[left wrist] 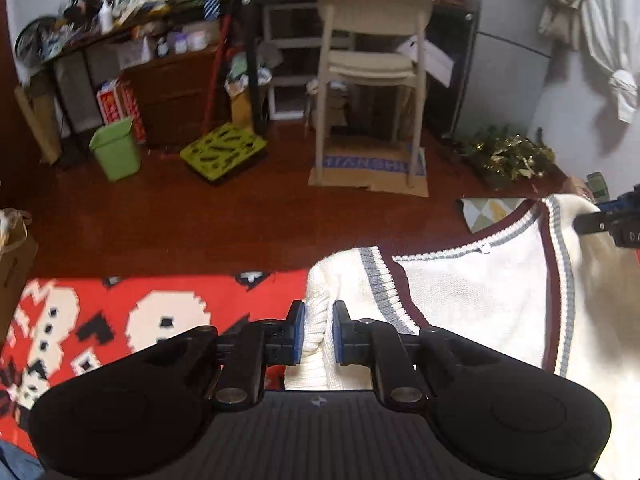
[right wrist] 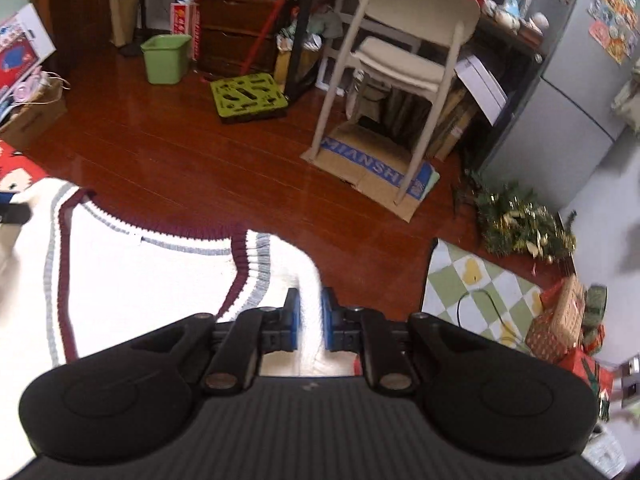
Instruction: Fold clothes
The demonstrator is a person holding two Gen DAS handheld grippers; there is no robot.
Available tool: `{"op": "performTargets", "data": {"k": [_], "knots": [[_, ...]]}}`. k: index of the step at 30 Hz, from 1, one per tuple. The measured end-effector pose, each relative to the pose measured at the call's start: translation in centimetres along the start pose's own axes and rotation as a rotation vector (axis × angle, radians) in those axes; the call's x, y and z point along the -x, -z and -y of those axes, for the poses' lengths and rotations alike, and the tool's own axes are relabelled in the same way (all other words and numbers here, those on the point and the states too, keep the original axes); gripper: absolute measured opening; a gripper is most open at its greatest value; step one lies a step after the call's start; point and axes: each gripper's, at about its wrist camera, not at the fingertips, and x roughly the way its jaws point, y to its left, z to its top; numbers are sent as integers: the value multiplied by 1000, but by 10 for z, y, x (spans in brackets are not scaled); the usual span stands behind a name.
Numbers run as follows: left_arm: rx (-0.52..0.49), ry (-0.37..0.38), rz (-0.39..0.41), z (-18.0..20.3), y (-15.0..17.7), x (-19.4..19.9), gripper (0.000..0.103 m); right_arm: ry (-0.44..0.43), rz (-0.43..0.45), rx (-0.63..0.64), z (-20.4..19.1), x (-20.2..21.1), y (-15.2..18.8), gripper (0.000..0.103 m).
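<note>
The lower part of the white knit sweater (left wrist: 472, 304) is hidden behind the gripper bodies in both views, and its right edge runs out of the left wrist frame, so its full shape cannot be made out. In the right wrist view the sweater (right wrist: 152, 280) is overexposed, and its knit texture is washed out at lower left. Its V-neck, trimmed in maroon and grey, spans the lower right of the left wrist frame.

The left gripper (left wrist: 319, 330) sits at lower centre, its blue pads (left wrist: 299, 330) narrowly apart and pinching a bunched shoulder of the sweater between them. The right gripper (right wrist: 306, 320) likewise clamps the other shoulder at lower centre of its own frame, pads close together on the cloth. The right gripper also shows at the right edge of the left wrist frame, mostly cut off.

A red patterned rug (left wrist: 120, 320) lies at lower left; a beige chair (left wrist: 372, 68) stands at upper centre on the wooden floor (left wrist: 200, 216).
</note>
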Motion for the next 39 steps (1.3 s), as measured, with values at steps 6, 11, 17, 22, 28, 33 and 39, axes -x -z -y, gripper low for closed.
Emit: {"op": "performTargets", "data": {"k": [6, 11, 17, 22, 28, 33, 39], "knots": [[76, -1, 29, -11, -2, 15, 57, 33, 73, -114, 3, 6, 4, 92], [35, -21, 40, -10, 1, 44, 60, -33, 147, -182, 26, 49, 18, 102], [-7, -6, 50, -3, 23, 82, 72, -103, 196, -163, 24, 109, 46, 102], [-17, 8, 6, 9, 53, 105, 73, -154, 180, -116, -4, 150, 82, 102], [-23, 73, -26, 28, 96, 136, 74, -196, 136, -79, -53, 189, 140, 102], [-32, 100, -41, 47, 136, 158, 74, -172, 92, -107, -82, 202, 186, 102], [-36, 103, -60, 62, 187, 186, 74, -192, 68, -171, -105, 218, 239, 102]]}}
